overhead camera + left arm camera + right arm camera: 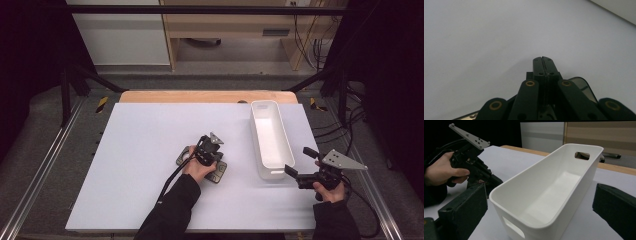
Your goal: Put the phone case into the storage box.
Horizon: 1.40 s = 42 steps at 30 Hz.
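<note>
Closed left claw presses a dark flat device; right claw, spread, flanks the bin's near end.

From above, my counter is lit evenly and softly from overhead, while the room around it falls off into near black at both sides. Shadows under my hands are faint and short. The picture is a little soft and grainy. Looking along my left tool, the jaws are dark and underexposed against a pale, featureless surface, with only a dim shadow beneath. Beside my right tool, the white bin shows gentle sheen; the near jaws are blurred.
</note>
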### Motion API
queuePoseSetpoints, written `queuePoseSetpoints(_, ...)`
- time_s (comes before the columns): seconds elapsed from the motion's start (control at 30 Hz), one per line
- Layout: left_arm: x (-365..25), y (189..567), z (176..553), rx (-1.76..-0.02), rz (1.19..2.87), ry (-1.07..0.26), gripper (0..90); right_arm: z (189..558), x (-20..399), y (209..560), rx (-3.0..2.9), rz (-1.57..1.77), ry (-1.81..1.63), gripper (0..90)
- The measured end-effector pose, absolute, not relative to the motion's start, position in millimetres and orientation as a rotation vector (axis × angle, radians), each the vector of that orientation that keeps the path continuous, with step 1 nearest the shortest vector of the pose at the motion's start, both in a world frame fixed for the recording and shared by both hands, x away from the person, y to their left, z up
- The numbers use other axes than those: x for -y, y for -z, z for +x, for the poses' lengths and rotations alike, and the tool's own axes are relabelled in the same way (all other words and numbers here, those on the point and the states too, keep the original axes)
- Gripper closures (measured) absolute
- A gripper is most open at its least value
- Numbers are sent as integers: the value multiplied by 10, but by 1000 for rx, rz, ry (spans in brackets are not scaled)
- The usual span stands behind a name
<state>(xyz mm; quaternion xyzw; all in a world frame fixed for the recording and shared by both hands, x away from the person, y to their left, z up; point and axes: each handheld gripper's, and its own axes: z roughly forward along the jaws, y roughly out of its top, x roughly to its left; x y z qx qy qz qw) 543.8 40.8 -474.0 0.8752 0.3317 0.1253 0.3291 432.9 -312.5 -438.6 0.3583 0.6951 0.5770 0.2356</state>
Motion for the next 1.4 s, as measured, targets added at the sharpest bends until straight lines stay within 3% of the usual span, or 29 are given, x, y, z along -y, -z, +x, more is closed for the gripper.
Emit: queuePoseSetpoints(1.4, -627, 4685, 5129, -806, 2385, -285, 893, 4321, 3120, 4381, -1911, 978, -1582, 3)
